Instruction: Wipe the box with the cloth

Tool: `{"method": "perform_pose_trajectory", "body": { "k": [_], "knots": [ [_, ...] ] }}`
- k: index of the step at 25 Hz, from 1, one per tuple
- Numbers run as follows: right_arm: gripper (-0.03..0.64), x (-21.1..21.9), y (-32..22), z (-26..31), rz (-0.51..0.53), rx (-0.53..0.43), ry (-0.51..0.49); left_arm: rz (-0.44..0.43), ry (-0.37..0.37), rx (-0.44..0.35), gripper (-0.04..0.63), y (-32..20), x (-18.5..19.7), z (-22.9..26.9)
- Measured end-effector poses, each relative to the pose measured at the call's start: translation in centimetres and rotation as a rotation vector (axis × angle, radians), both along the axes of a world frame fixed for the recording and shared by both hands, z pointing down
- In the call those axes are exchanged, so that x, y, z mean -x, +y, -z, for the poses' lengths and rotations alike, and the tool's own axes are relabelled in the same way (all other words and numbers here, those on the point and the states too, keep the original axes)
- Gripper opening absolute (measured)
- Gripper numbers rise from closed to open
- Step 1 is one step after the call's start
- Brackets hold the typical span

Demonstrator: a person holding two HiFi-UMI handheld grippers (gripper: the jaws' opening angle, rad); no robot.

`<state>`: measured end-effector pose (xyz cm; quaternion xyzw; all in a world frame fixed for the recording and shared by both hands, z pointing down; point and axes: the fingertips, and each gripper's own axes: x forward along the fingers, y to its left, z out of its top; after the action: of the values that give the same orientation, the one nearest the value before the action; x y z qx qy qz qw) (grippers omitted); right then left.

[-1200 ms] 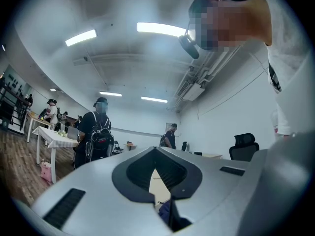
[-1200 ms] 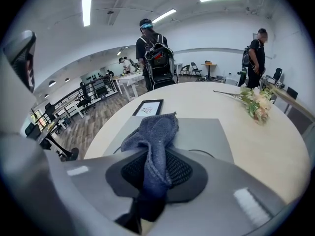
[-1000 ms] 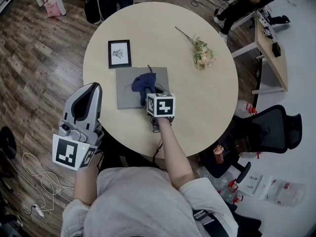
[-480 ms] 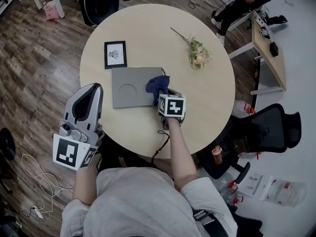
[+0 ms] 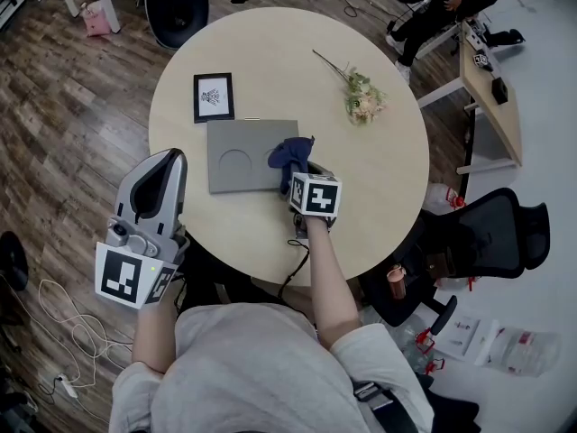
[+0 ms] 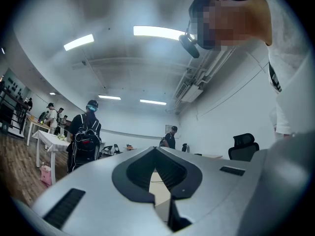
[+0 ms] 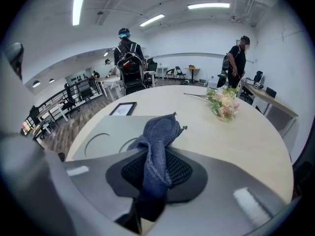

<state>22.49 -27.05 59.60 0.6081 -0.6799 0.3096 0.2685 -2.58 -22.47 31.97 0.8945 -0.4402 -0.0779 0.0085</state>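
A flat grey box with a round mark on its lid lies on the round beige table; the right gripper view shows the box too. My right gripper is at the box's right edge, angled down, shut on a bunched dark blue cloth. In the right gripper view the cloth sticks up out of the closed jaws of the right gripper and hides the box's near right part. My left gripper hangs off the table's left front edge, shut and holding nothing; its tips meet.
A black picture frame lies behind the box, and a sprig of flowers lies at the back right. Black office chairs stand beyond the table and to the right. People stand in the room.
My right gripper has dragged the cloth from the middle of the box's lid to its right edge, then slowed almost to a stop. The left gripper has stayed put.
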Motion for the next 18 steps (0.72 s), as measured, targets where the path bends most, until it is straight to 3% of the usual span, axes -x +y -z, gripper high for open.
{"method": "perform_pose_trajectory", "body": {
  "k": [10, 18],
  "knots": [
    [0.084, 13.1, 2.0, 2.1, 0.173, -0.033, -0.184, 0.013, 0.011, -0.01, 0.008, 0.5, 2.4, 0.4],
    [0.084, 21.4, 3.1, 1.1, 0.296, 0.003, -0.219, 0.035, 0.005, 0.002, 0.008, 0.9, 4.8, 0.0]
  ]
}}
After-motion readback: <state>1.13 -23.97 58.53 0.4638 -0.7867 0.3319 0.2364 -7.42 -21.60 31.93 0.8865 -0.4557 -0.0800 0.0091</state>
